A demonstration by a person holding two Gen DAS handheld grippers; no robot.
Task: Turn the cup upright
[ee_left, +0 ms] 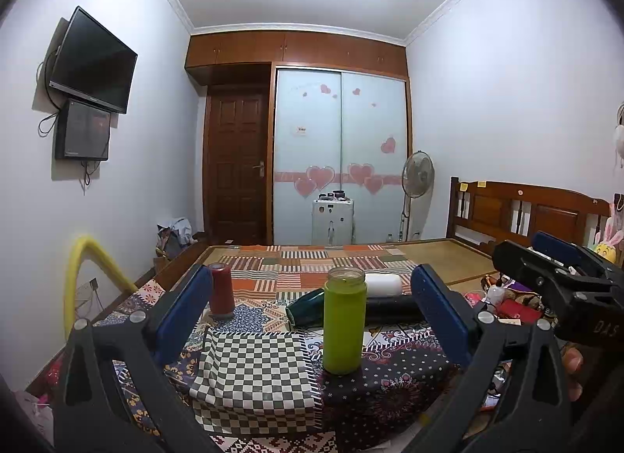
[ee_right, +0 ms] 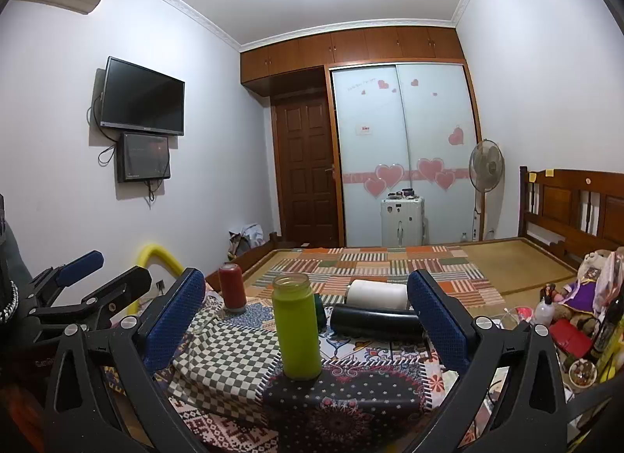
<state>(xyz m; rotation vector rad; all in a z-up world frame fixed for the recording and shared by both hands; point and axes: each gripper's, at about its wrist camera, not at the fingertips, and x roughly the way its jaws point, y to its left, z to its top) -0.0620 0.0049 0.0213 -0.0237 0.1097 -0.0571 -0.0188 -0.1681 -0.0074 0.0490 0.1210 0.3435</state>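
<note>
A lime-green cup (ee_left: 344,322) stands upright with its mouth open to the top on the patterned cloth (ee_left: 390,386); it also shows in the right wrist view (ee_right: 297,326). A red cup (ee_left: 221,289) (ee_right: 232,286) stands mouth down behind it to the left. A dark green cup (ee_left: 306,307), a black cup (ee_left: 392,308) (ee_right: 376,322) and a white cup (ee_left: 384,284) (ee_right: 377,294) lie on their sides behind. My left gripper (ee_left: 312,316) is open and empty, its fingers either side of the green cup, short of it. My right gripper (ee_right: 308,316) is open and empty likewise.
A checkered cloth (ee_left: 253,371) lies at the front left. A bed with a patchwork cover (ee_left: 331,262) stretches behind. Clutter with a small bottle (ee_right: 544,308) lies at the right. A yellow foam tube (ee_left: 84,258) stands at the left. The right gripper shows at the right edge of the left wrist view (ee_left: 561,277).
</note>
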